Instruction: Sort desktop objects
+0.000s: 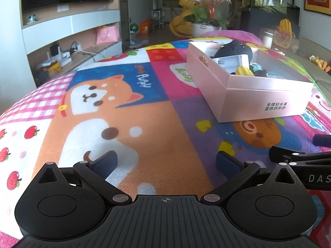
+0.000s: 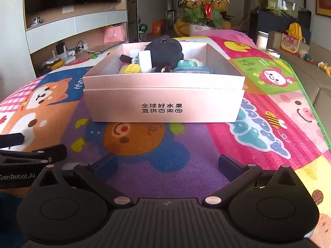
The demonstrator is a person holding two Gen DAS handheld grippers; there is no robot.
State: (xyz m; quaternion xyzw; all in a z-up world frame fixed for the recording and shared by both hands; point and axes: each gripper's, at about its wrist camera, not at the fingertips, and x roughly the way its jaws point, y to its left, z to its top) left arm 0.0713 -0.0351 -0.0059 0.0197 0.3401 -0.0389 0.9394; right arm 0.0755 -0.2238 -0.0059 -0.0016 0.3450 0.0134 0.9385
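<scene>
A pink cardboard box (image 2: 163, 107) (image 1: 266, 99) sits on the cartoon-print mat (image 2: 144, 161) (image 1: 155, 113). Inside it lie a black plush toy (image 2: 164, 49) (image 1: 233, 48), a yellow toy corn (image 2: 130, 69) (image 1: 245, 70), a white box (image 2: 145, 60) (image 1: 231, 61) and a light blue toy (image 2: 192, 67). My right gripper (image 2: 168, 162) is open, low over the mat just in front of the box. My left gripper (image 1: 165, 161) is open too, over the mat to the left of the box, nothing between its fingers. Each gripper shows at the edge of the other's view.
A pot of pink orchids (image 2: 203, 6) (image 1: 206, 6) stands beyond the mat's far end. A TV wall unit with shelves (image 1: 68, 31) runs along the left. A sofa edge with small toys (image 2: 318, 66) lies to the right of the mat.
</scene>
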